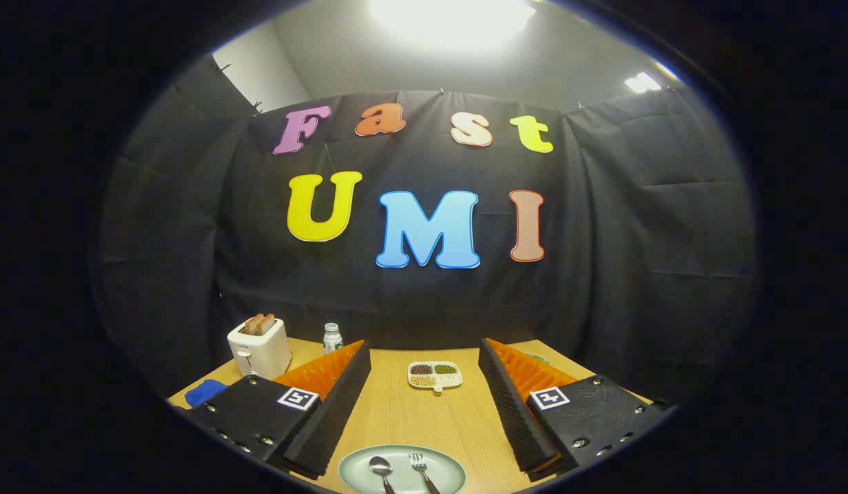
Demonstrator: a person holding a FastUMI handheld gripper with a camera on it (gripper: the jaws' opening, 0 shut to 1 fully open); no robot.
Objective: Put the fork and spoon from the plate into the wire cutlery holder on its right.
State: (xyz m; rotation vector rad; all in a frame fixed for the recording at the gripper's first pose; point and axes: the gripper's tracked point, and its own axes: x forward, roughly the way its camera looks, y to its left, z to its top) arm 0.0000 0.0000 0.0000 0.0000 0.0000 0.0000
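Gripper view looks forward over a light wooden surface (424, 418) toward the black cloth booth wall (637, 274). Gripper (424, 418) has two black fingers (328, 418) with orange ribbed inner backing, spread wide apart, nothing between the pads, holding nothing. Pale green round plate (403, 458) sits on the surface between and slightly below the fingertips, close to the camera, partly cut off at the near side. Metal spoon (381, 468) lies on the plate, bowl pointing away, and a metal fork (418, 464) lies just beside it to the right, tines pointing away; the two run roughly parallel and apart, handles cut off at the near edge. Small white divided dish (435, 376) with three compartments of dark red, green and pale grains rests farther out on the surface, beyond the fingers and midway between them. White toaster (259, 348) with two brown bread slices standing in its slots sits at the far left of the surface, behind the left finger. Small white bottle (333, 337) with a green label stands just right of the toaster. Blue cloth (204, 392) lies at the left edge of the surface, near the left finger's base. Something green peeks out behind the right finger; cannot tell what it is.
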